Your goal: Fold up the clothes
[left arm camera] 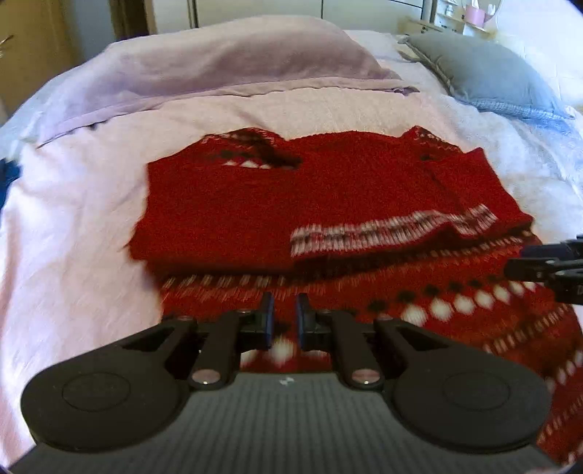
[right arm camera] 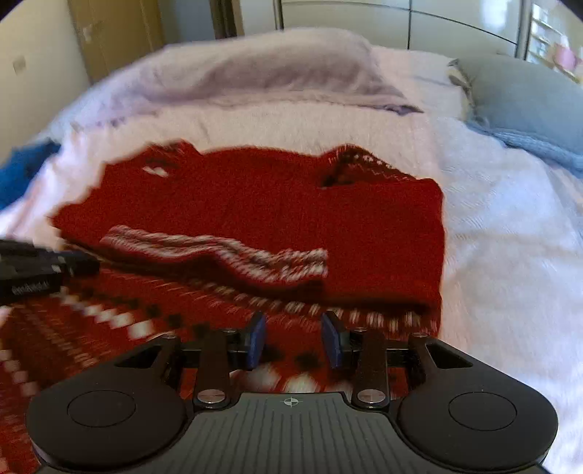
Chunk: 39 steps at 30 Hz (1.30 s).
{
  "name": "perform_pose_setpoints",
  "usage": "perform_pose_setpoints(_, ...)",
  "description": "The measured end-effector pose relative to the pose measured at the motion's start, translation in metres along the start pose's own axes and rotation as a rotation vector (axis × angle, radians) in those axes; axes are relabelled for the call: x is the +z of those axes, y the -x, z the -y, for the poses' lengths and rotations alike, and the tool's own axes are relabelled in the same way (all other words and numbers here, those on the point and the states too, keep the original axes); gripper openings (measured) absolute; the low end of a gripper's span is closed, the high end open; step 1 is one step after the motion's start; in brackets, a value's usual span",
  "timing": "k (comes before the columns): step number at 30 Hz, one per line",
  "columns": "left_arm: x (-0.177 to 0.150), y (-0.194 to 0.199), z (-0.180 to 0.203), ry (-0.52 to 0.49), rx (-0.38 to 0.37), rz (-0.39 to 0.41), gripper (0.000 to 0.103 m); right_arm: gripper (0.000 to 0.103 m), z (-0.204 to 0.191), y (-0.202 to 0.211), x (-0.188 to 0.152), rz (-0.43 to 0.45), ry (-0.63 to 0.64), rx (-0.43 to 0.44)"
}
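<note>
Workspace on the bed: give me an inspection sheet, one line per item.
Surface: bed with a pale pink cover, wrinkled.
Job's things: red patterned sweater, partly folded, a striped cuff lying across it.
Clutter: lilac blanket bunched at the far side; grey pillow at far right; blue cloth at the left edge.
Grippers: left gripper over the near patterned hem, jaws a narrow gap apart, nothing between them; right gripper over the same hem, jaws wider, empty.
Cables: nothing seen.
Surroundings: wooden door and pale cupboard fronts behind the bed.
</note>
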<state>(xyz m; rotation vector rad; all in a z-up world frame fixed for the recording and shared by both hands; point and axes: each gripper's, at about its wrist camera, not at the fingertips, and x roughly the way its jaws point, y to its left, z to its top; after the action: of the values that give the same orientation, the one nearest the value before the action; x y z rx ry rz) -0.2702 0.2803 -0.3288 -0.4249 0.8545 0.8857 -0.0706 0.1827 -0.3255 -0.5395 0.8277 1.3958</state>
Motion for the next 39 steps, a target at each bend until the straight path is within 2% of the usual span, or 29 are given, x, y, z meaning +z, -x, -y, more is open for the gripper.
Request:
perform_pose_setpoints(3, -0.026, 0.016, -0.008, 0.017, 0.000, -0.056, 0.009, 0.038, -0.004, 0.012, -0.023, -0.065, -0.026, -0.046)
perform_pose_setpoints(5, -0.054, 0.023, -0.014, -0.007, 0.015, -0.083, 0.009, 0.038, -0.007, 0.024, -0.047, -0.067, -0.011, -0.090)
perform_pose_setpoints(9, -0.105, 0.063, -0.027, -0.016, -0.010, -0.053, 0.010, 0.038, -0.012, 0.059, -0.106, -0.106, -0.061, -0.161)
perform_pose_setpoints(11, -0.128, 0.085, -0.036, -0.006, -0.023, -0.080, 0.010, 0.038, -0.018, 0.084, -0.140, -0.129, -0.104, -0.180)
perform_pose_setpoints(14, -0.159, 0.117, -0.046, 0.002, -0.036, -0.130, 0.009, 0.038, -0.037, 0.114, -0.177, -0.211, -0.118, -0.210)
perform_pose_setpoints(17, -0.181, 0.145, -0.050, 0.002, -0.040, -0.207, 0.009, 0.038, -0.044, 0.133, -0.198, -0.304, -0.245, -0.221)
perform_pose_setpoints(20, -0.189, 0.166, -0.051, 0.027, -0.036, -0.299, 0.009, 0.038, -0.048, 0.148, -0.196, -0.381, -0.309, -0.253)
perform_pose_setpoints(22, -0.183, 0.183, -0.051, 0.057, -0.021, -0.326, 0.009, 0.038, -0.052, 0.161, -0.186, -0.402, -0.325, -0.266)
perform_pose_setpoints(25, -0.162, 0.209, -0.046, 0.092, 0.012, -0.323, 0.009, 0.038, -0.059, 0.187, -0.165, -0.368, -0.360, -0.253)
perform_pose_setpoints(29, -0.131, 0.237, -0.029, 0.120, 0.068, -0.310, 0.010, 0.038, -0.068, 0.215, -0.137, -0.332, -0.401, -0.171)
perform_pose_setpoints(32, -0.121, 0.258, -0.011, 0.137, 0.080, -0.287, 0.018, 0.042, -0.075, 0.237, -0.126, -0.299, -0.372, -0.121)
perform_pose_setpoints(34, -0.127, 0.275, 0.004, 0.140, 0.083, -0.284, 0.018, 0.048, -0.077, 0.253, -0.132, -0.284, -0.351, -0.106)
perform_pose_setpoints(39, -0.153, 0.321, 0.041, 0.159, 0.094, -0.294, 0.018, 0.049, -0.082, 0.293, -0.162, -0.284, -0.323, -0.093)
